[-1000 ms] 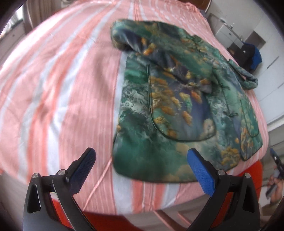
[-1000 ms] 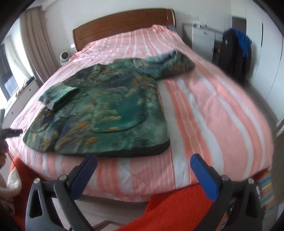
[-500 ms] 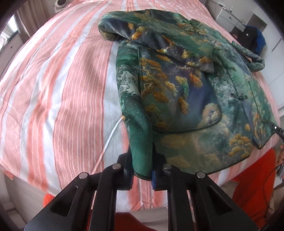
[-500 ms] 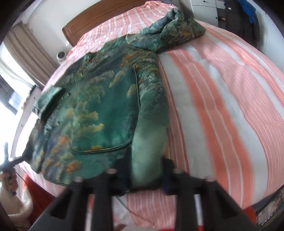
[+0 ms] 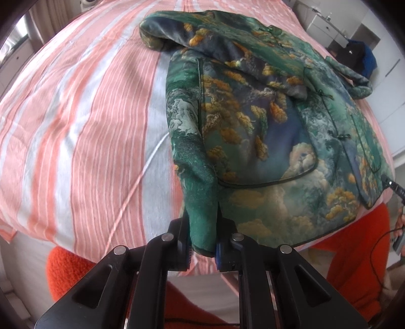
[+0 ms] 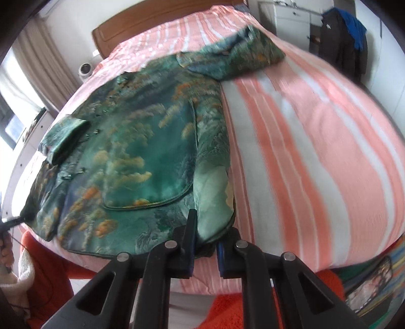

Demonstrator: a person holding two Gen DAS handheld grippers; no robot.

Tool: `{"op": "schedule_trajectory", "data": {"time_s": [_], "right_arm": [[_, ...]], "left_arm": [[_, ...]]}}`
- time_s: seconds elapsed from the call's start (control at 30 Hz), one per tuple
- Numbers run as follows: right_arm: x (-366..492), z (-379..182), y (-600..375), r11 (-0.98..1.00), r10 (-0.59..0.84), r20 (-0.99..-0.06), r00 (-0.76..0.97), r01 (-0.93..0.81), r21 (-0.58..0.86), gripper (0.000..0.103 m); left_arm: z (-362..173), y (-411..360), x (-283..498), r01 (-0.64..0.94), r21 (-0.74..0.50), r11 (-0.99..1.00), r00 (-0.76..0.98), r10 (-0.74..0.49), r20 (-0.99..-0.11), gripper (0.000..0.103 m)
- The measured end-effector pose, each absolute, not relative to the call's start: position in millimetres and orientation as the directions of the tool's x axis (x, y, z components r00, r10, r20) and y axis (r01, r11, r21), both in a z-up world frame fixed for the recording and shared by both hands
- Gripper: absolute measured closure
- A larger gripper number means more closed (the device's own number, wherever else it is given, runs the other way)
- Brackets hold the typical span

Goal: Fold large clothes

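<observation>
A green brocade jacket with gold and blue scenery lies flat on a pink-and-white striped bed. One sleeve is folded across its chest. My left gripper is shut on one bottom corner of the hem, the cloth bunched between its pads. In the right wrist view the jacket spreads to the left, with its other sleeve thrown out toward the headboard. My right gripper has its jaws closing on the opposite hem corner, with fabric pinched between the pads.
Orange fabric lies below the bed's near edge. A wooden headboard is at the far end, with white drawers and a dark coat beyond the bed. A hand shows at the left edge.
Both grippers stood open before the bed's edge. They came down to the jacket's hem and shut on its two bottom corners. The right one travelled farther.
</observation>
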State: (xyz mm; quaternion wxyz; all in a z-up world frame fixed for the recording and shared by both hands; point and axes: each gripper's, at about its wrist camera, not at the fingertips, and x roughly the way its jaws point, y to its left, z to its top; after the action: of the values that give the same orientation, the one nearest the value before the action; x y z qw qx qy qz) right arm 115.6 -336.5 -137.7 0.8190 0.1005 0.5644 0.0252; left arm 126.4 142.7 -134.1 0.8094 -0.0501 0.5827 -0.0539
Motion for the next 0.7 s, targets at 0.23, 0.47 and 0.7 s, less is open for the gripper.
{"op": "schedule_trajectory", "data": {"time_s": [0.23,0.47,0.7], "right_arm": [[115,-143,-336,0.981,0.121,-0.915,0.385,0.092,0.168,0.079],[90,-115,-352,0.962,0.098,-0.888,0.449,0.186,0.200,0.027],[73,-65,-347,0.979,-0.047,-0.838,0.543,0.194,0.071,0.021]], "left_arm": [[-134,133,127,0.019,-0.058,0.998,0.360,-0.061,-0.931,0.052],[-82,167,107,-0.159,-0.108,0.981,0.517,-0.010,-0.856,0.000],[-32,162,107,-0.191,0.071,0.979,0.660,0.182,-0.729,0.000]]}}
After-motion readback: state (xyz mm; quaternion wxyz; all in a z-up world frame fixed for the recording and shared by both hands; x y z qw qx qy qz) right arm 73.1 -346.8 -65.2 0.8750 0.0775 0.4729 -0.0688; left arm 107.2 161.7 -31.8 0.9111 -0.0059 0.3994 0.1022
